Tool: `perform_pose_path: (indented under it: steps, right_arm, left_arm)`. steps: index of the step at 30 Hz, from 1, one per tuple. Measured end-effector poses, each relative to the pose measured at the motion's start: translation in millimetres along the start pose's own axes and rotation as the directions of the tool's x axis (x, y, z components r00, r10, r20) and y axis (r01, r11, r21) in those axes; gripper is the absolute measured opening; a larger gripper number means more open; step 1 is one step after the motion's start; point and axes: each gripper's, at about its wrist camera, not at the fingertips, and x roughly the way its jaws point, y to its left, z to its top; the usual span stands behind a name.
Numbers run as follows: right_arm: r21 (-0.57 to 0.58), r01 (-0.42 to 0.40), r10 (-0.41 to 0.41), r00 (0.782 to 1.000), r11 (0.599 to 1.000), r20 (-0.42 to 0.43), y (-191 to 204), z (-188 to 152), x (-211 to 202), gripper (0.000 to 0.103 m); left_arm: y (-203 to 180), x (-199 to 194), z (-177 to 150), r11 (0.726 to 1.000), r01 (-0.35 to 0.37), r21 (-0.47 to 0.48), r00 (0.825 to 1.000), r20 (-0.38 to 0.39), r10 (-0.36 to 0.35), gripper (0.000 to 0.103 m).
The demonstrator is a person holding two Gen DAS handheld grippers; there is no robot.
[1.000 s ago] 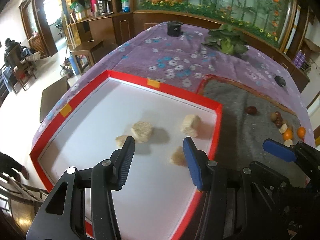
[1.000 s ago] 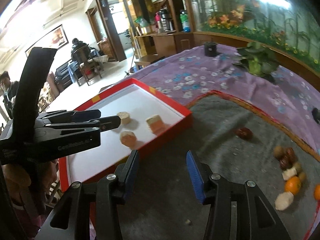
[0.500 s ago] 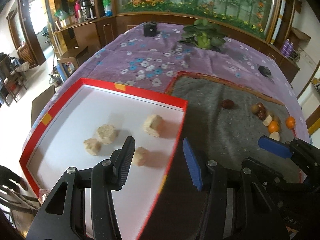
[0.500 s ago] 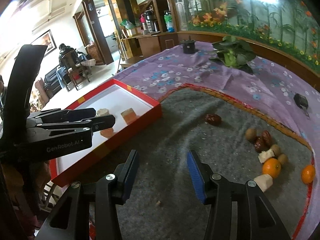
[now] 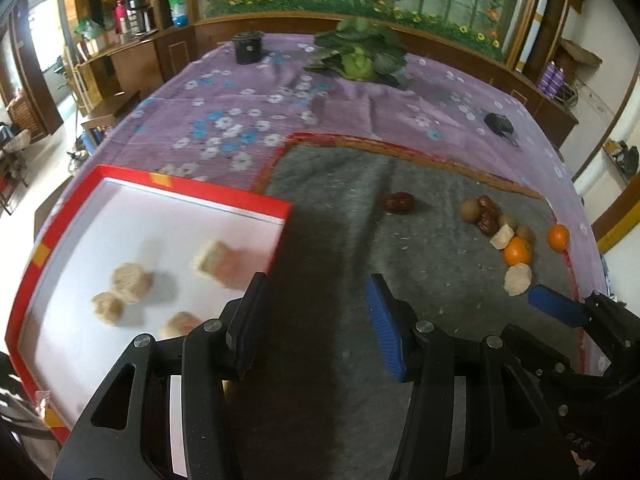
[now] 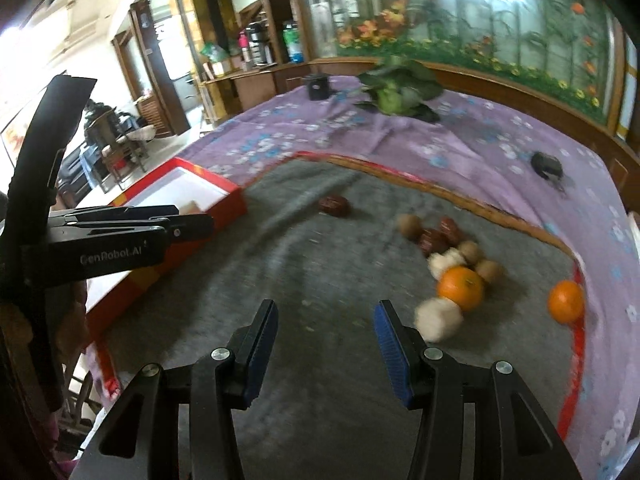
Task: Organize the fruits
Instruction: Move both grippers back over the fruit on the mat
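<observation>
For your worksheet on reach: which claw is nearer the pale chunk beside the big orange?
Right. The right claw hangs just beside the pale chunk on the grey mat; the left claw hangs farther off, by the red tray.

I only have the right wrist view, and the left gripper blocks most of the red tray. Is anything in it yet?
Observer: Yes. The left wrist view shows four pale chunks lying on the white floor of the red tray.
Operator: Is the left gripper carrying anything? I see it only side-on.
Observer: No. The left gripper is open, with nothing between its fingers; only the tray's edge and the grey mat show beyond them.
</observation>
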Motion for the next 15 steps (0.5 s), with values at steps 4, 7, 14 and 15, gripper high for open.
perform_pose_path:
  steps: [4, 7, 14, 15]
  right_arm:
    - [0.03, 0.038, -0.038, 0.999, 0.999, 0.005, -21, -9, -10, 0.049]
    - [0.054, 0.059, -0.059, 0.998, 0.997, 0.002, -36, -16, -17, 0.049]
    - [0.115, 0.06, -0.06, 0.998, 0.992, -0.002, -62, -28, -22, 0.05]
    - [0.12, 0.055, -0.055, 0.998, 0.991, -0.001, -64, -29, -21, 0.05]
  left_arm:
    - [-16, 7, 4, 1.0, 0.016, 0.02, 1.0, -0.008, -0.016, 0.05]
    - [-26, 11, 6, 0.999, 0.025, 0.03, 1.0, -0.013, -0.024, 0.05]
    - [-42, 20, 8, 0.998, 0.049, 0.045, 0.998, -0.037, -0.047, 0.05]
    - [-43, 20, 8, 0.998, 0.051, 0.046, 0.998, -0.039, -0.049, 0.05]
